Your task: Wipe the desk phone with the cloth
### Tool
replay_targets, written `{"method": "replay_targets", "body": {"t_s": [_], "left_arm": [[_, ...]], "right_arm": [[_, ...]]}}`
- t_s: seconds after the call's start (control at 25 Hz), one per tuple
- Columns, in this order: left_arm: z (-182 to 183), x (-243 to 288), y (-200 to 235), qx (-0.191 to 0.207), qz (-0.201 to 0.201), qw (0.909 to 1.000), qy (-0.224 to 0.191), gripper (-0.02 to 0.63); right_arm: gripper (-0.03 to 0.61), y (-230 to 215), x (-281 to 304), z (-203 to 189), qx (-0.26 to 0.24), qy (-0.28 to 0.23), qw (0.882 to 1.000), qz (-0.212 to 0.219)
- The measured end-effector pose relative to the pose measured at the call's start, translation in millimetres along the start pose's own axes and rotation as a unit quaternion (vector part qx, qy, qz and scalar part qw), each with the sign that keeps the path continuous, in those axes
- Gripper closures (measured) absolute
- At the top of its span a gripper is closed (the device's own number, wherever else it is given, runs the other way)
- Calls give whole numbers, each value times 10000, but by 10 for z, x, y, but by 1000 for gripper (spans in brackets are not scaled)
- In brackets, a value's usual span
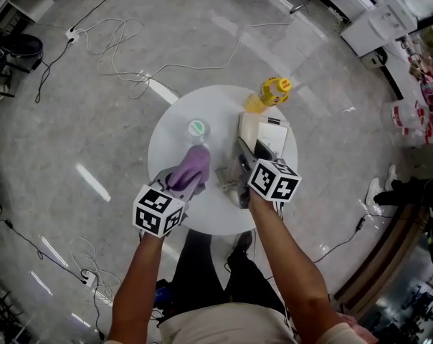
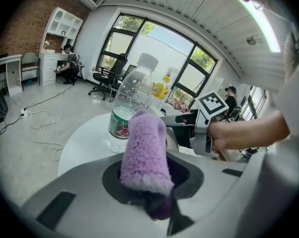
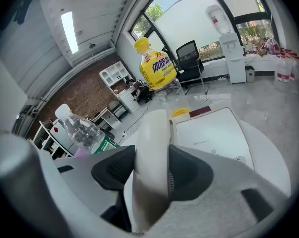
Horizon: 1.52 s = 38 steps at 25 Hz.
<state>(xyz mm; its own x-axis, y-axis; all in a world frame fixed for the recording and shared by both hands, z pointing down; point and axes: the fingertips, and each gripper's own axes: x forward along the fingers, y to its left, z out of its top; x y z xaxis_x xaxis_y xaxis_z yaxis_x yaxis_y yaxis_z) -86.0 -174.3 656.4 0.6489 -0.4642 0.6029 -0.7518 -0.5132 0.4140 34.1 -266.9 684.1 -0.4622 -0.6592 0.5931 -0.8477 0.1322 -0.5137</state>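
Standing over the round white table [image 1: 173, 142], the person has the left gripper [image 1: 182, 185] pinching a fluffy purple cloth [image 2: 144, 152] above the table's near left part, just in front of a clear water bottle [image 2: 127, 108]. The right gripper [image 3: 152, 175] has its jaws clamped on the white handset [image 3: 152, 143], alongside the desk phone base [image 3: 214, 133], which sits toward the table's far right edge. A yellow bottle [image 1: 274, 92] stands at the far edge.

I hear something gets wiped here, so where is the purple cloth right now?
The purple cloth is clamped in the left hand-held gripper, left of the desk phone, near the water bottle on the round table.
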Motion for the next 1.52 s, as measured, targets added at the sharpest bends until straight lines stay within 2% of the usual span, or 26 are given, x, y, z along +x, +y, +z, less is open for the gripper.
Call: {"method": "replay_targets", "body": {"t_s": [0.28, 0.52, 0.64, 0.8, 0.96, 1.24, 1.52], "left_arm": [[-82, 147, 14, -33, 65, 9999, 87, 541], [-158, 198, 51, 50, 143, 9996, 231, 536], [-199, 195, 47, 131, 170, 9992, 344, 532], [-217, 245, 16, 231, 157, 9986, 443, 505], [-186, 183, -7, 335, 226, 9981, 474, 451], [90, -226, -221, 576, 233, 9980, 126, 433], [557, -748, -667, 917, 381, 9942, -416, 434]], "right_arm": [[377, -71, 2, -138, 144, 40, 9999, -55], [366, -26, 5, -135, -108, 137, 9998, 5], [334, 11, -73, -123, -227, 193, 9996, 21], [322, -17, -221, 0, -348, 132, 9993, -10], [324, -10, -417, 157, -463, -3, 9989, -17], [345, 124, -968, 410, -739, -364, 9966, 41], [423, 247, -1726, 763, -837, -762, 9933, 242]]}}
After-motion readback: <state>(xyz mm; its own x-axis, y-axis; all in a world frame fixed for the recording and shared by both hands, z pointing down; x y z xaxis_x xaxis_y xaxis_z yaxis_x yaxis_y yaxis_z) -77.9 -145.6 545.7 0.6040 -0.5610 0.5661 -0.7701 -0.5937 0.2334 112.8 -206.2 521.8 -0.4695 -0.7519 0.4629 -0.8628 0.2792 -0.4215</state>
